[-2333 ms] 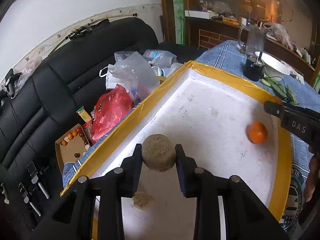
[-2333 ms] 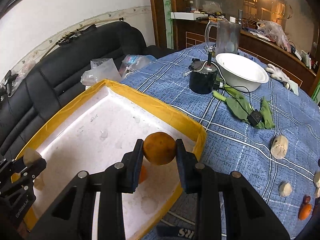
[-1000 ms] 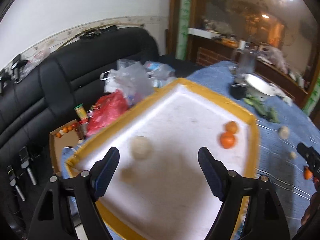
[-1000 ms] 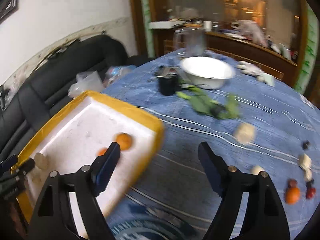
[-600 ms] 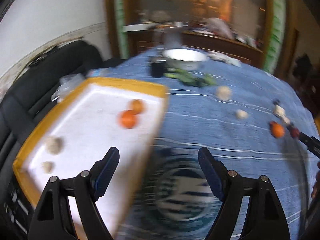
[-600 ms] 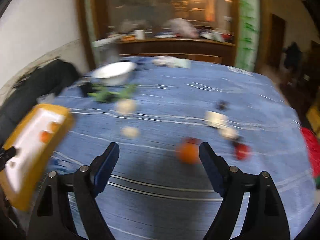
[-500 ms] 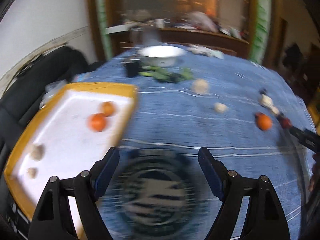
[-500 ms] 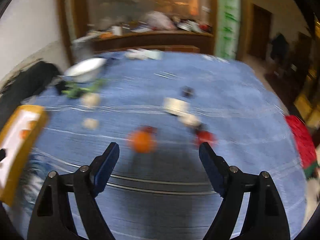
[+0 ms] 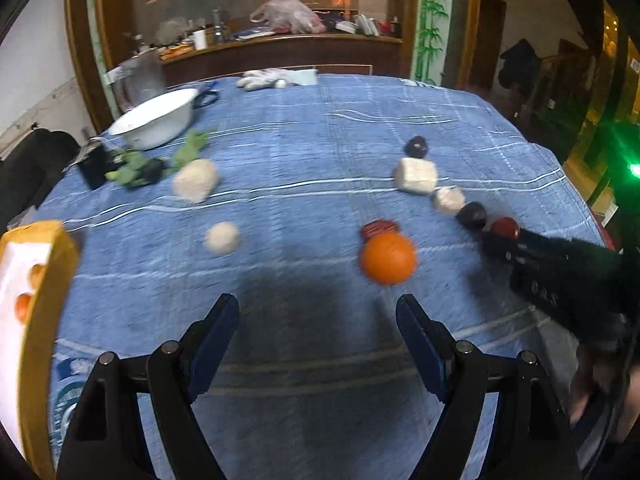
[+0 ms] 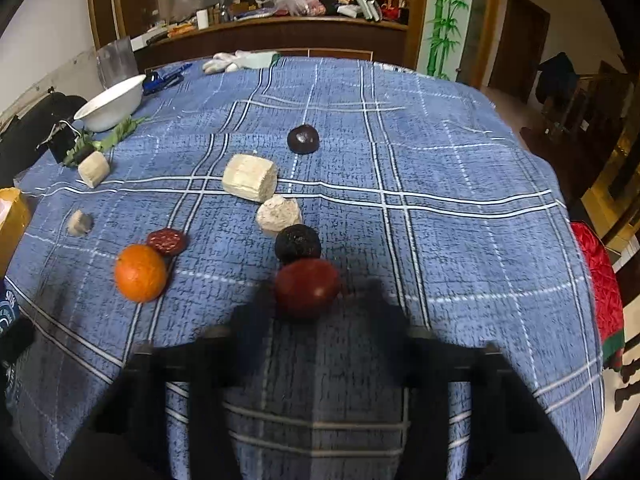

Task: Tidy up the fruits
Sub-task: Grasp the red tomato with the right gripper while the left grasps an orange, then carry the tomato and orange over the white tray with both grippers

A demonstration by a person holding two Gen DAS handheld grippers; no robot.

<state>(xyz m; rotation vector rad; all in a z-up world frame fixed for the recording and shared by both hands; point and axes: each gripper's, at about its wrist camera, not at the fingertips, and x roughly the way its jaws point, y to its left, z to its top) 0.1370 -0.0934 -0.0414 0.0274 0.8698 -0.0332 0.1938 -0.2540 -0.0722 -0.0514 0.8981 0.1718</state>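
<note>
left gripper [image 9: 318, 322]: jaws standing wide apart, gripping nothing, hovering over the blue checked surface [image 10: 440, 200] | right gripper [image 10: 316, 344]: blurred (cannot tell its jaws' state), nearing the red fruit [image 10: 307, 287] | orange [image 10: 140, 273]: sitting left of it, beside a dark red slice [image 10: 167, 241] | foam tray [image 9: 52, 248]: lying at far left, holding two oranges [image 9: 24, 306]

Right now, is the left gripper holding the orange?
No, the left gripper is open and empty, and the orange sits on the blue tablecloth just ahead of its right finger.
</note>
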